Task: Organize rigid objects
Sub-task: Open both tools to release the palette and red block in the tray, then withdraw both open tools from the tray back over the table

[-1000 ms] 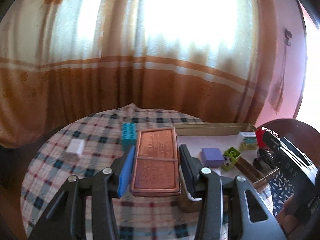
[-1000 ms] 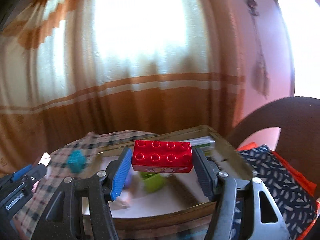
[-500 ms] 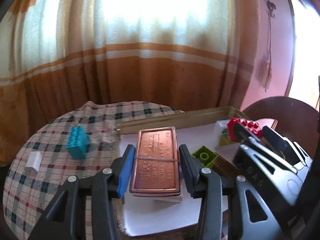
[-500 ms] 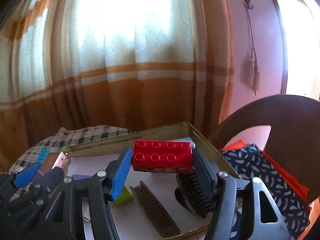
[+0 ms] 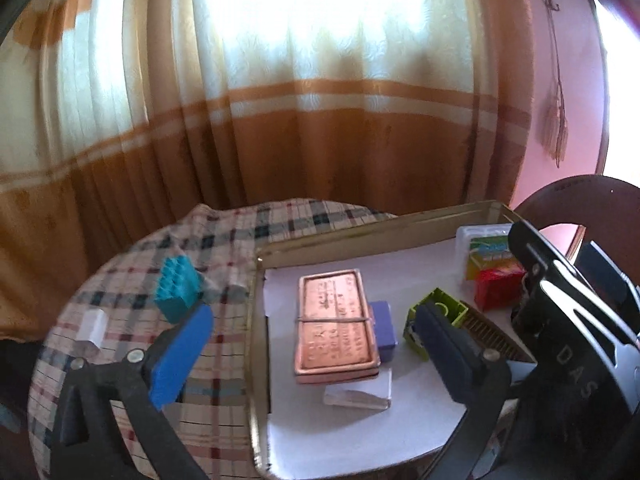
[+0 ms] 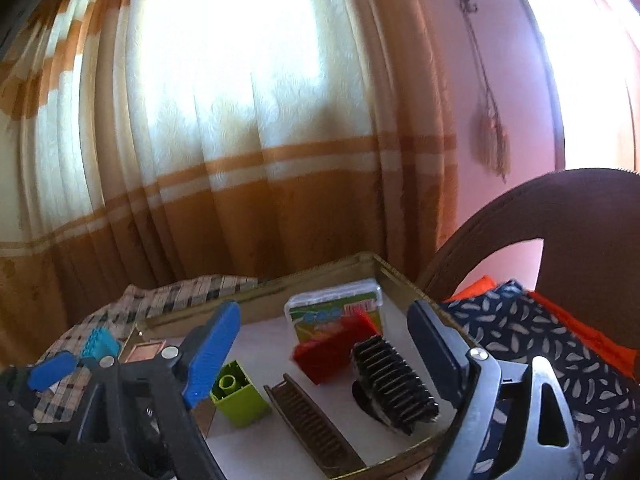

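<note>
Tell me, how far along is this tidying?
Mostly done. In the tray lie the copper tin, red brick, green brick, comb and brush. Both the left gripper and right gripper are opening with nothing pinched. Left on the cloth: the teal brick and a white block.

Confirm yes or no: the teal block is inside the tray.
No. In the left wrist view the teal block sits on the checkered tablecloth, outside the left wall of the tray.
</note>
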